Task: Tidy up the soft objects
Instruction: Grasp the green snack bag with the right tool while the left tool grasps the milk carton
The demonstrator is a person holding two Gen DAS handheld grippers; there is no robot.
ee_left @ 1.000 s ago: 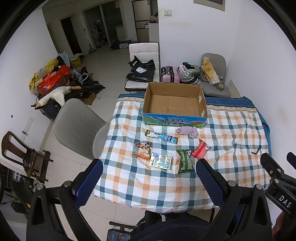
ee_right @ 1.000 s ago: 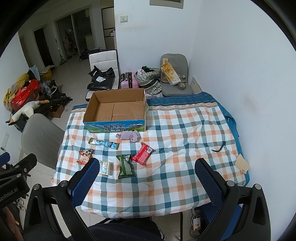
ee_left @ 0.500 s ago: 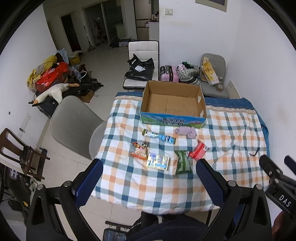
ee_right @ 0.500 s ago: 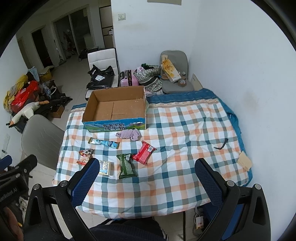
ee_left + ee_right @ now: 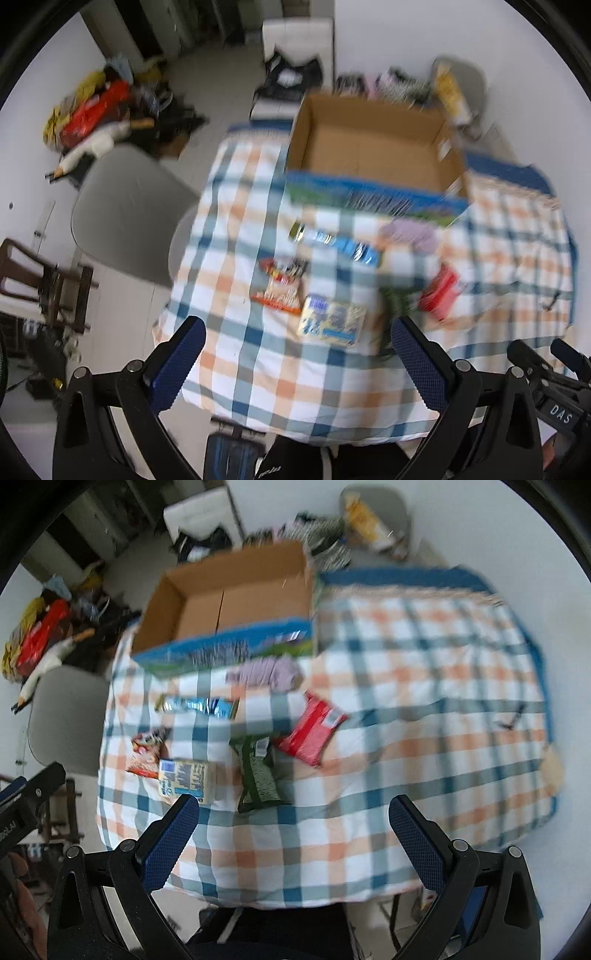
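Observation:
An open, empty cardboard box (image 5: 373, 155) (image 5: 236, 602) stands at the far side of the plaid-covered table (image 5: 258, 369) (image 5: 424, 709). In front of it lie a lilac cloth (image 5: 408, 234) (image 5: 266, 672), a blue tube (image 5: 334, 243) (image 5: 199, 705), a red packet (image 5: 441, 293) (image 5: 314, 731), a green packet (image 5: 395, 302) (image 5: 258, 771), an orange snack bag (image 5: 280, 286) (image 5: 146, 753) and a yellow-blue pack (image 5: 332, 321) (image 5: 184, 777). My left gripper (image 5: 299, 365) and right gripper (image 5: 293, 845) hover open above the near table edge, holding nothing. Both views are motion-blurred.
A grey chair (image 5: 125, 206) (image 5: 62, 716) stands at the table's left side. Bags and a toy goose (image 5: 92, 144) clutter the floor beyond. A small dark object (image 5: 513, 720) lies on the cloth at the right. A white wall borders the right.
Both grippers have dropped and moved forward toward the table, so the box and the items look larger and nearer. Nothing on the table has shifted.

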